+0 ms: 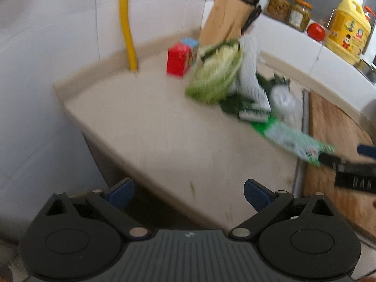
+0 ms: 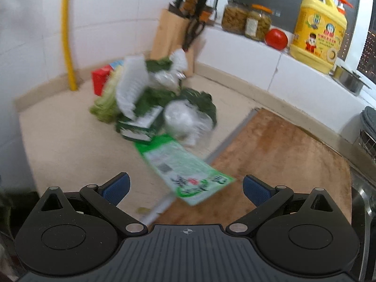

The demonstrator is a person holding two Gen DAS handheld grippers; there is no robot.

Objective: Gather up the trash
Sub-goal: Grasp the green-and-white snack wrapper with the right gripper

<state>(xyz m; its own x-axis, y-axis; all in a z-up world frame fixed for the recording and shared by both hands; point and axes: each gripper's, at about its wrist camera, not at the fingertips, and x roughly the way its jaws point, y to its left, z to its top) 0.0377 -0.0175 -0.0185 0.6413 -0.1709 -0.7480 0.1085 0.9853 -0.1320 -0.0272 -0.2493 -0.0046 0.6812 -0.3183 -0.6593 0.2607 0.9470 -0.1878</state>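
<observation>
Likely the green wrapper (image 2: pixel 185 169) is light, limp and slick; pinch its near edge. Both the left gripper (image 1: pixel 189 193) and right gripper (image 2: pixel 185 188) gape empty.

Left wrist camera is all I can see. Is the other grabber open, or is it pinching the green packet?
Observer: The right gripper is open. The green packet lies ahead between its fingers, ungrasped.
Operator: Is the packet all on the counter?
Observer: No, its near end overlaps the wooden cutting board.
Operator: What's past the board?
Observer: A wire rack stands to its right.
</observation>
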